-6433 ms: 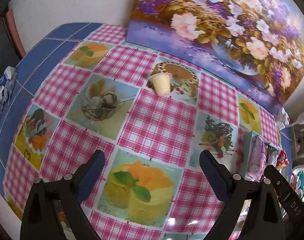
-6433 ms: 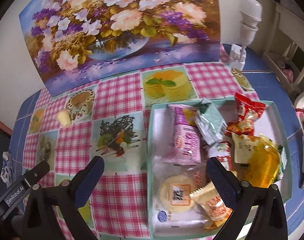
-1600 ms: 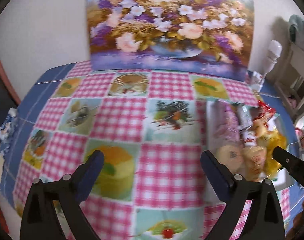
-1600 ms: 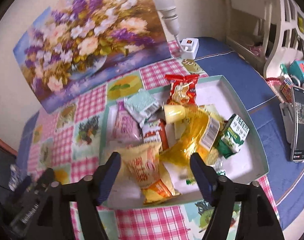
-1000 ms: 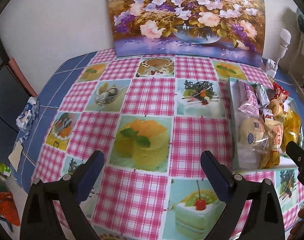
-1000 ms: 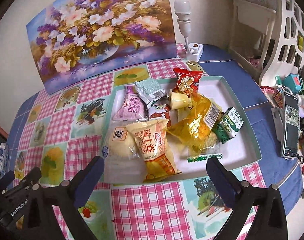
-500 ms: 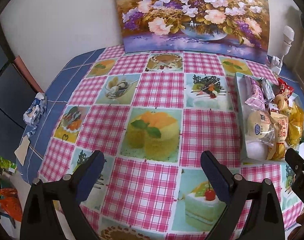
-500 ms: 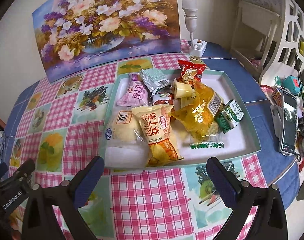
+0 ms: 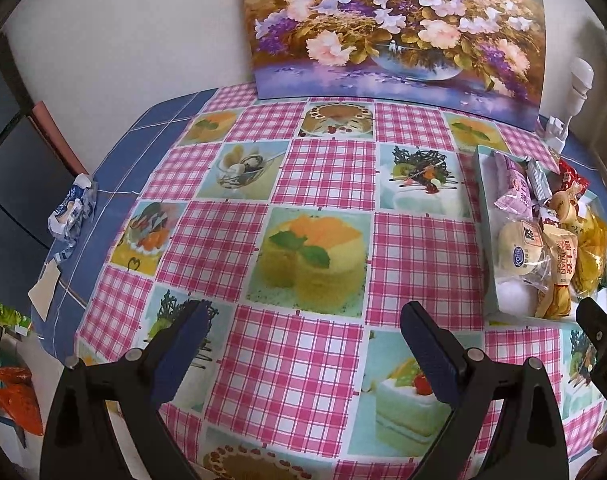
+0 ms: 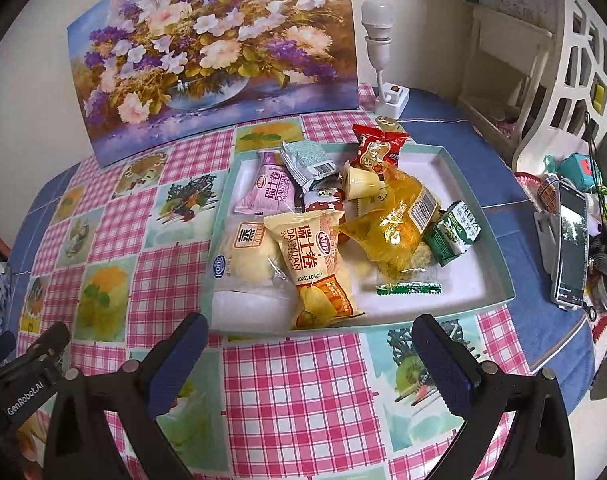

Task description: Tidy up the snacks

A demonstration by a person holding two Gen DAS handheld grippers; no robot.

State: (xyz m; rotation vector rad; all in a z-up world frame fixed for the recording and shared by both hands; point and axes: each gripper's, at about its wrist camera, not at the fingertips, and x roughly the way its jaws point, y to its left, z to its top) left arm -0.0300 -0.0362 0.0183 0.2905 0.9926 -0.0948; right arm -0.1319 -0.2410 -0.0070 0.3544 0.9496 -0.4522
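A pale green tray (image 10: 459, 160) holds several snacks: a pink packet (image 10: 273, 190), a red packet (image 10: 377, 148), a small pudding cup (image 10: 361, 182), a yellow bag (image 10: 395, 224), a yellow roll packet (image 10: 315, 264), a round bun (image 10: 247, 256) and a green carton (image 10: 457, 232). My right gripper (image 10: 309, 358) is open and empty, just in front of the tray. My left gripper (image 9: 303, 346) is open and empty over the checked tablecloth (image 9: 323, 176), left of the tray (image 9: 479, 184).
A flower painting (image 10: 211, 52) leans on the wall at the back. A lamp on a socket (image 10: 383, 72) stands behind the tray. A phone (image 10: 569, 246) and clutter lie at the right edge. A blue-white wrapper (image 9: 71, 208) lies at the table's left edge.
Both grippers have drawn back from the table, so more of it shows. The pudding cup that stood on the cloth 6.4 s ago now lies in the tray. Both grippers stay open.
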